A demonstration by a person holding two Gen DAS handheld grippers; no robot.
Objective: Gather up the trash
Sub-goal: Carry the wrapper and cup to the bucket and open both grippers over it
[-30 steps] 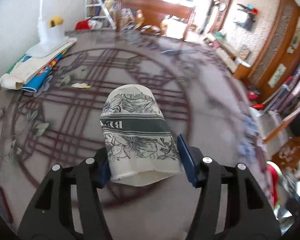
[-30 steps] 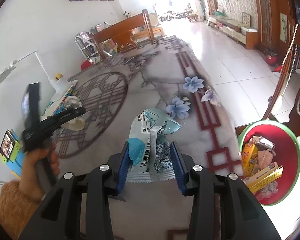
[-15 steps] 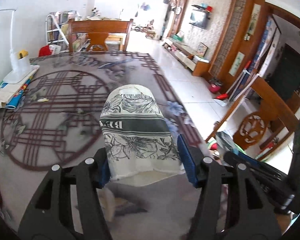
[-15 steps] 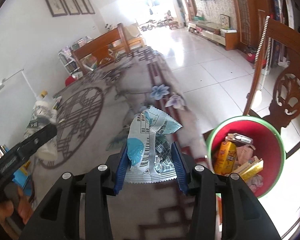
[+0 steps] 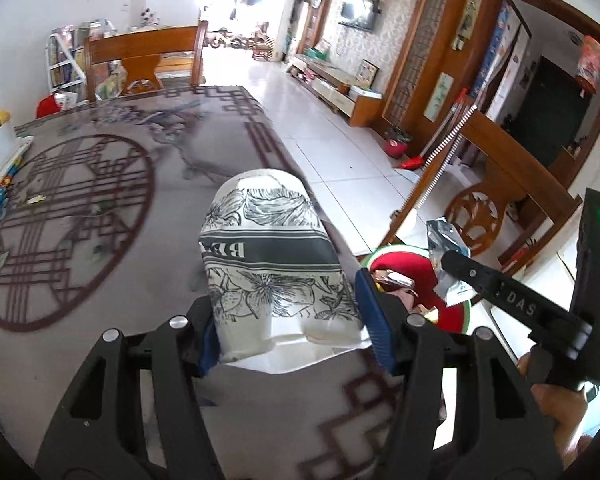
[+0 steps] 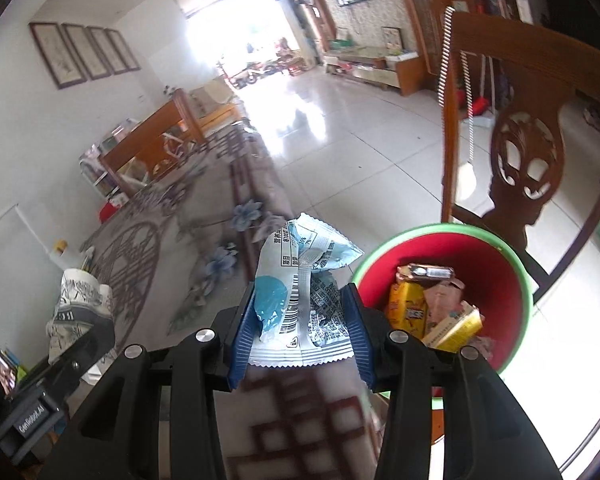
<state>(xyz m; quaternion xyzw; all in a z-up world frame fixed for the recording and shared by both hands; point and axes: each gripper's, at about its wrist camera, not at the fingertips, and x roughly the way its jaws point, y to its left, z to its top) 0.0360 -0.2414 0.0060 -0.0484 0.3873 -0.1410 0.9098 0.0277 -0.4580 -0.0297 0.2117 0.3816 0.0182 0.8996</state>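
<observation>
**Both grippers swing trash toward the bin**

Left gripper [image 5: 292, 320] grasps a crushed paper cup [image 5: 268, 256], blue pads pressed on both sides near its base, cup sticking forward and up between the fingers. Right gripper [image 6: 300, 328] grasps a blue-and-white snack wrapper [image 6: 300, 280], pads clamped on its lower half, crinkled top poking up past the fingertips.

Change from a second ago: both views have panned off the desk [image 5: 100, 208] centre toward its edge. Then, the left view showed only the patterned desk cover and the right view had the bin at the far right edge. Now the red bin [image 6: 512, 264] with the green rim sits just beside the right gripper, below and to its right, and it shows in the left view too, behind the right finger. Grips look unchanged; both items sit the same in the pads.

Meaning for the task, as a judgement: pickup is done for these two pieces and this is the carry phase, with the drop not yet made. The wrapper is not over the bin opening yet; it hangs over the desk edge, bin just past it. The cup is further back, over the desk near the edge.

The bin already holds yellow cartons and other wrappers. It stands on the tiled floor by a wooden chair [image 6: 520, 152].
</observation>
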